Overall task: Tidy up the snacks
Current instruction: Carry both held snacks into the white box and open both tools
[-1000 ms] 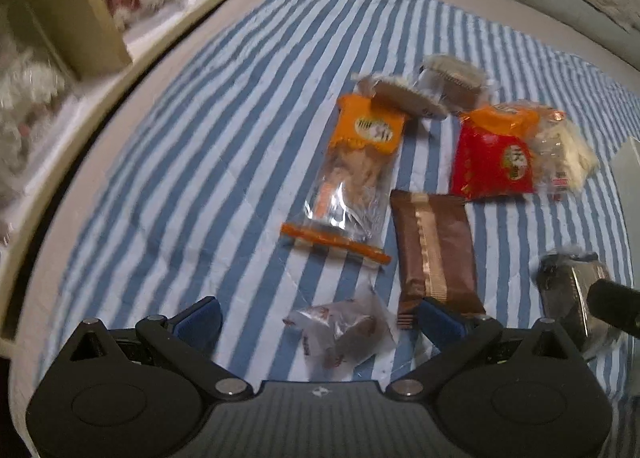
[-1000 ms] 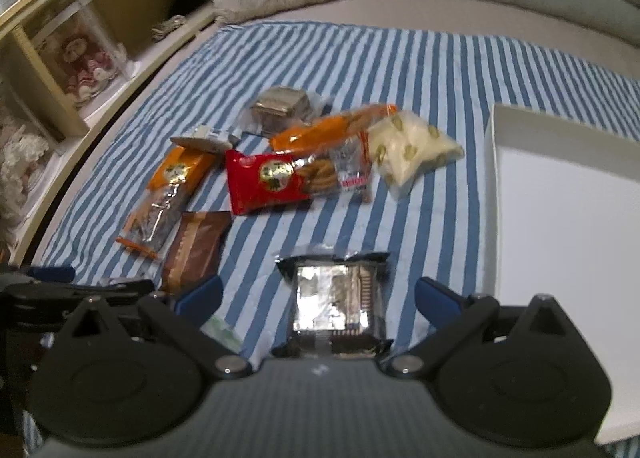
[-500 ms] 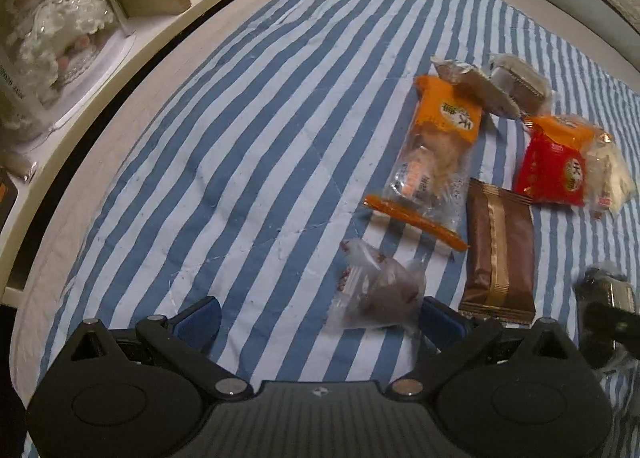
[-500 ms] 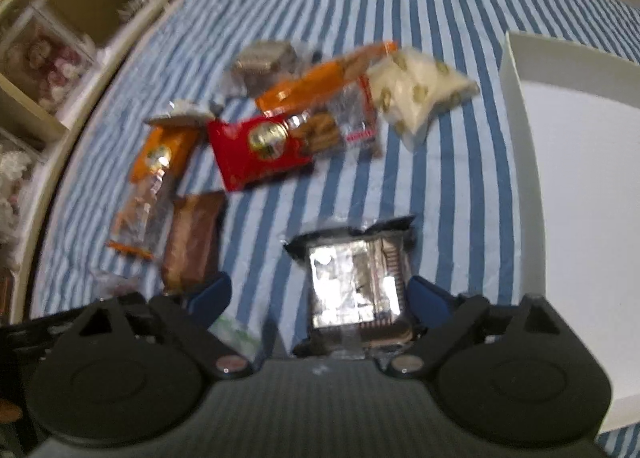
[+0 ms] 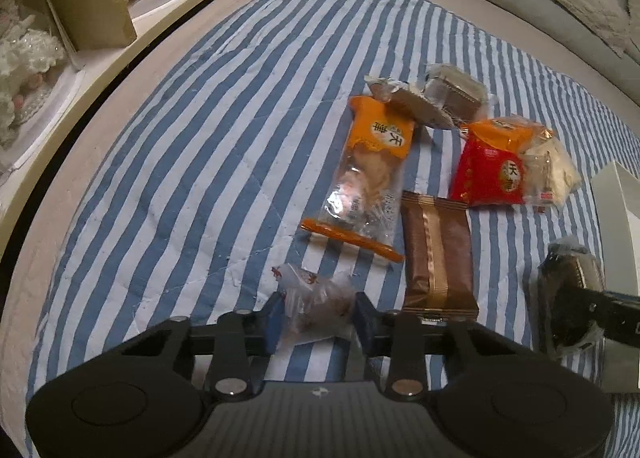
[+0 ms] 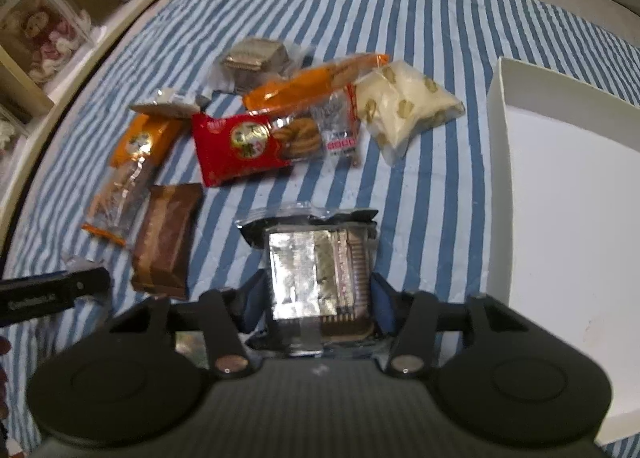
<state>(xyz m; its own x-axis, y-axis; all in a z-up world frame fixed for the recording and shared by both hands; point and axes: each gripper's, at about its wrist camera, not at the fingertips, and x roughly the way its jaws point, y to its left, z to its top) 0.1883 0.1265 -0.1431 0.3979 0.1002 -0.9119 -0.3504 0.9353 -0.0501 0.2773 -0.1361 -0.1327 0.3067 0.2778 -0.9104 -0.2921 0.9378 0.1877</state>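
grippers both sit low over the striped blanket [image 5: 200, 137]: left gripper [image 5: 318, 318] pinches 1 clear candy bag [image 5: 316, 302], right gripper [image 6: 316, 298] clamps 1 foil cookie pack [image 6: 316, 270] beside 1 white tray [image 6: 560, 197]; 7 snacks lie loose.

On the bed, a cloth [image 5: 224, 105] carries the snacks in a loose cluster. A small candy [image 5: 316, 298] sits nearest, between the left tongs [image 5: 318, 318]. Right of it lies a bar [image 5: 438, 254], and just beyond both a long packet [image 5: 368, 173] runs away from view. At the far end, two small packs [image 5: 436, 97] overlap. Right of the long packet lies a biscuit bag [image 5: 490, 173], with a pouch [image 5: 554, 173] against its right side. A foil pack [image 6: 320, 270] sits between the right tongs [image 6: 320, 306]. A tray [image 6: 560, 197] lies at right; shelves [image 5: 80, 17] stand at left.
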